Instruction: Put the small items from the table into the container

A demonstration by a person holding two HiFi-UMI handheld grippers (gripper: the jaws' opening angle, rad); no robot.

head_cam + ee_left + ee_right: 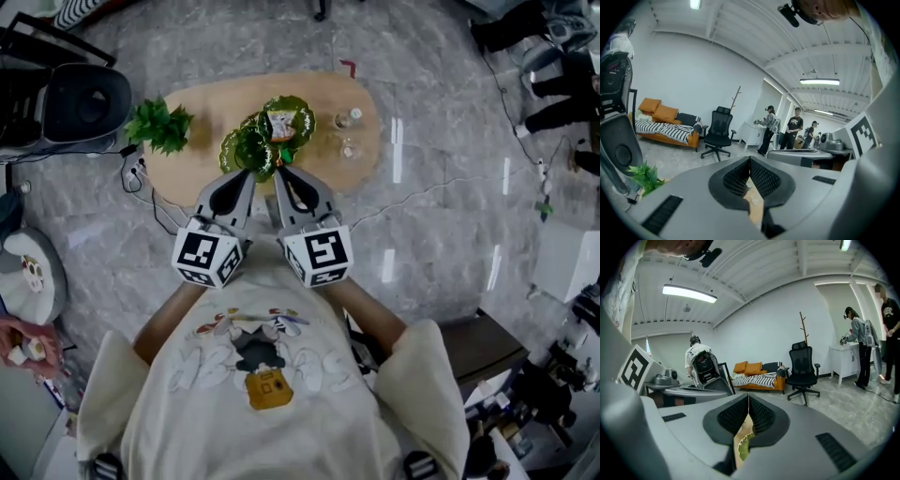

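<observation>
- Two grippers, the left gripper [247,174] and the right gripper [282,174], hang side by side, close together, above the near edge of the oval wooden table [202,103].
- The left gripper's ribbed pads [738,176] meet at the tips, with nothing between them.
- The right gripper's pads [733,416] also close tip to tip, empty.
- A green leaf-shaped dish [298,111] at the table's middle holds a snack packet [279,124]; a second green dish [246,150] lies just beside it, nearer the grippers.
- A small bottle [354,116] and a clear cup [349,148] stand on the wood right of the dishes, apart from them.
- A leafy plant [159,125] sits at the table's left end.
</observation>
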